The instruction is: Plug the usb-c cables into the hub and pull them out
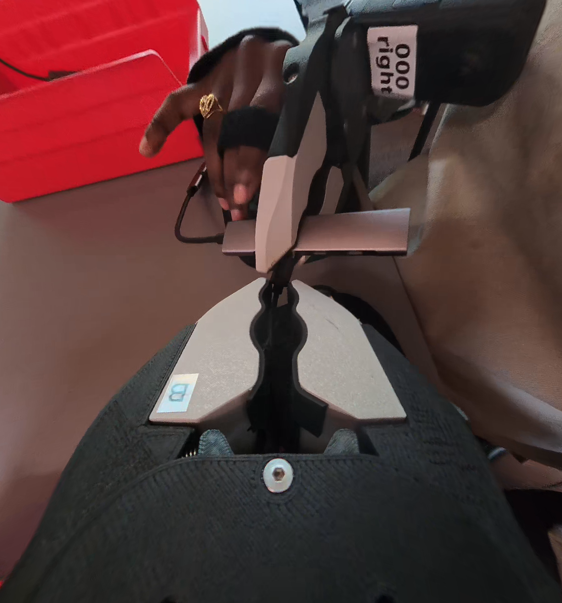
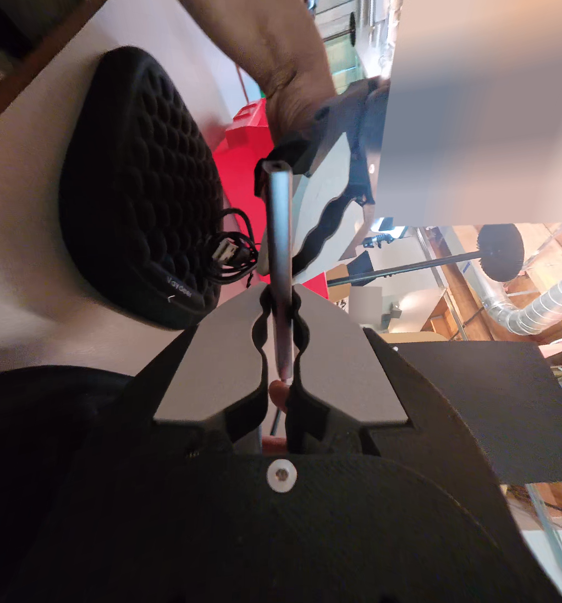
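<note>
Hub: we see the grey hub [image 1: 351, 228] held up off the tan table [image 1: 93, 277]; in the left wrist view its long axis runs left to right, and its narrow port edge faces our left claw.
Hub, other view: in the right wrist view the hub [image 2: 279, 228] appears edge-on, its long axis pointing straight away from the camera.
Right claw: the right claw [image 2: 280, 293] has its fingers pressed onto the hub's two flat faces, pinching it near the middle; in the left wrist view it [image 1: 273, 257] comes down across the hub from above.
Left claw: the left claw [image 1: 278, 284] is closed on a black cable plug [image 1: 281, 272], tips right at the hub's port edge; we cannot tell whether the plug is seated.
Hub's own lead: a short dark cable [image 1: 188, 222] loops out of the hub's left end.
Hand: a ringed hand [image 1: 227, 107] grips the right claw.
Red box: a red box [image 1: 77, 124] sits toward the table's far left corner.
Black pad: a dimpled black pad [image 2: 136, 182] lies on the table, with a bundle of black cables [image 2: 234, 254] beside it.
</note>
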Tool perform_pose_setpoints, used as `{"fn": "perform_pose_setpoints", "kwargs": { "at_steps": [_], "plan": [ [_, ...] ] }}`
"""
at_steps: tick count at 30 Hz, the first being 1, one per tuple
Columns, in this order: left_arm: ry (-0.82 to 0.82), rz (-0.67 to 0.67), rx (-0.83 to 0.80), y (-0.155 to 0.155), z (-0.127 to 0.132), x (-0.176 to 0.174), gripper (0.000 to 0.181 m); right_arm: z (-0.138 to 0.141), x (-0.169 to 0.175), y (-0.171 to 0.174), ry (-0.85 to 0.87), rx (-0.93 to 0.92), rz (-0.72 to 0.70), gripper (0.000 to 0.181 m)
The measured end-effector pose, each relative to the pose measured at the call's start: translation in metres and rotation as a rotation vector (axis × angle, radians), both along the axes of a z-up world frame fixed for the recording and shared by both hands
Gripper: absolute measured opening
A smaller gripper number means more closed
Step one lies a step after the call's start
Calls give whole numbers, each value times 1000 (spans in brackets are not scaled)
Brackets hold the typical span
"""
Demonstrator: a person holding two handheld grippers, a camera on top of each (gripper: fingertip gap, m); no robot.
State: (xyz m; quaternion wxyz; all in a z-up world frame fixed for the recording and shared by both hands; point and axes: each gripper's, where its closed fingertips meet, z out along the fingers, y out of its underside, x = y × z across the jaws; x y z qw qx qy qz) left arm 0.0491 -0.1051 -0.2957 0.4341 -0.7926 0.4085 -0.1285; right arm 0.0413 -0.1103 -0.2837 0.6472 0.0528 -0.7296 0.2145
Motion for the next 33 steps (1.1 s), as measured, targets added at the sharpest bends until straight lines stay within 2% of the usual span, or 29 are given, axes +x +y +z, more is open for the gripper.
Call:
{"fn": "perform_pose_setpoints", "kwargs": {
  "at_steps": [4,10,13,17,20,23,26,28,33],
  "plan": [
    [-6,8,3,-1,0,-4,8,3,3,4,-35,-63,11,11],
    [35,-24,12,-6,2,0,7,-1,5,0,-88,-47,8,8],
    [8,6,-41,-7,1,0,7,-5,3,1,-113,-21,-40,8],
    [80,105,-136,-4,-13,-3,7,-21,-4,9,-170,51,-138,8],
    [32,165,-160,3,-13,7,6,-29,-11,17,-201,57,-208,8],
    [-26,317,-194,12,-9,1,7,-25,-16,26,-187,31,-267,8],
    [-14,354,-160,16,-10,-5,8,-22,-21,32,-156,41,-291,9],
    [-10,328,-139,14,-10,-5,8,-20,-20,27,-144,17,-241,9],
    [-8,170,-14,-3,10,-4,8,-1,3,8,-92,-72,14,16]
  ]
}}
